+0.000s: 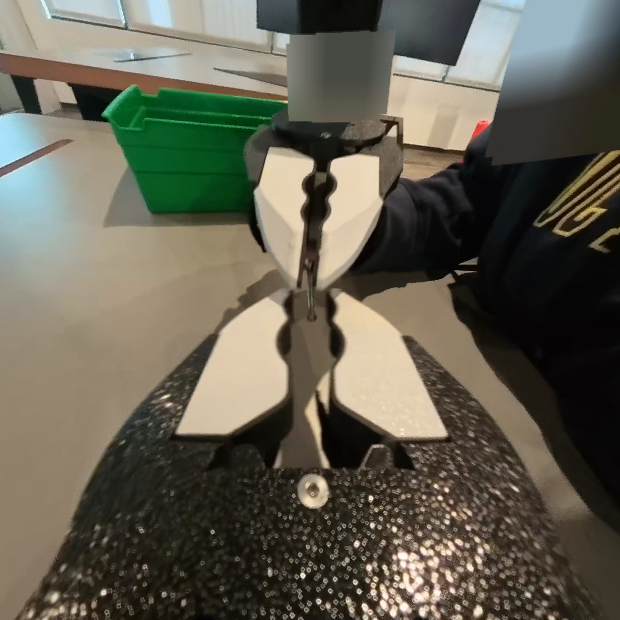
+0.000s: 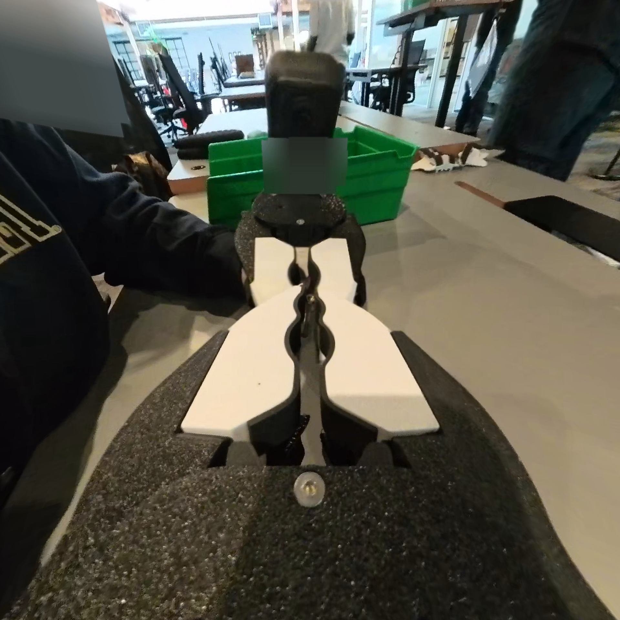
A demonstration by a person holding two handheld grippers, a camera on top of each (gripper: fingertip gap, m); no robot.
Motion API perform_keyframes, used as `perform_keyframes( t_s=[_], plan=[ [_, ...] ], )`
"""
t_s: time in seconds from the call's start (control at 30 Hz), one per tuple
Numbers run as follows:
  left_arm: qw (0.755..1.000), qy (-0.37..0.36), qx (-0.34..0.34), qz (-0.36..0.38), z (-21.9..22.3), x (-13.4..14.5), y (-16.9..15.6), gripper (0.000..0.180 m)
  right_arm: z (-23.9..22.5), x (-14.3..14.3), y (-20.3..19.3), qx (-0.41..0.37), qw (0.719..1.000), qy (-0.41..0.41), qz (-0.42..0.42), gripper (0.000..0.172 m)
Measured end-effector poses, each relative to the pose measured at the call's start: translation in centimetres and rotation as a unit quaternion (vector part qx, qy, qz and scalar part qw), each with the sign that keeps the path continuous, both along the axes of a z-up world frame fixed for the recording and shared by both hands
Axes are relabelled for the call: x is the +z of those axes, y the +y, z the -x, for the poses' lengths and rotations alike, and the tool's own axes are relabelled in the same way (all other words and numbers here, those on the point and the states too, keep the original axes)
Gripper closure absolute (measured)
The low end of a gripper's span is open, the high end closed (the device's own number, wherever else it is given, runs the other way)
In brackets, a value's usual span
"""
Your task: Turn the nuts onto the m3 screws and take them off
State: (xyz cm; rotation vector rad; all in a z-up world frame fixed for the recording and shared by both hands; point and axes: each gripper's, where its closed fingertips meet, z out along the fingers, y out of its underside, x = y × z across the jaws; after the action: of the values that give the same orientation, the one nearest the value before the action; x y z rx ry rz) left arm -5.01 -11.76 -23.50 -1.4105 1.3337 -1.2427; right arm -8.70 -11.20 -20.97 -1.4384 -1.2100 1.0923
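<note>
Two hand-held grippers meet tip to tip above a grey table (image 1: 84, 268).

The right gripper (image 1: 310, 285) (white fingers, seen head-on from the left wrist view) is pinched nearly closed on a thin metal screw (image 1: 310, 302), which pokes toward 6 o'clock into the gap of the left gripper (image 1: 310, 312). The left gripper's fingers (image 1: 255, 352) stand narrowly apart, not pressing the screw. A green bin (image 1: 188, 157) sits at 11 o'clock, a dark sleeve (image 1: 436, 218) at 2 o'clock.

Thin dark screw (image 1: 310, 302) pinched lengthwise in right claw (image 1: 310, 285), tip protruding.
</note>
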Motion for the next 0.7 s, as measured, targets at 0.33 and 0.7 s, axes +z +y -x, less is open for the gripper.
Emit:
perform_keyframes(
  t_s=[0.33, 0.7],
  plan=[
    [0.998, -0.024, -0.034, 0.037, -0.3, 0.6, -1.0, 0.180, 0.4, 0.8, -1.3, 0.044, 0.996, 0.069, 0.018, 0.147],
    [0.999, -0.010, -0.027, 0.039, -0.5, 0.2, -0.8, 0.180, -0.4, 0.7, -0.4, 0.022, 0.996, 0.083, 0.024, 0.146]
  ],
)
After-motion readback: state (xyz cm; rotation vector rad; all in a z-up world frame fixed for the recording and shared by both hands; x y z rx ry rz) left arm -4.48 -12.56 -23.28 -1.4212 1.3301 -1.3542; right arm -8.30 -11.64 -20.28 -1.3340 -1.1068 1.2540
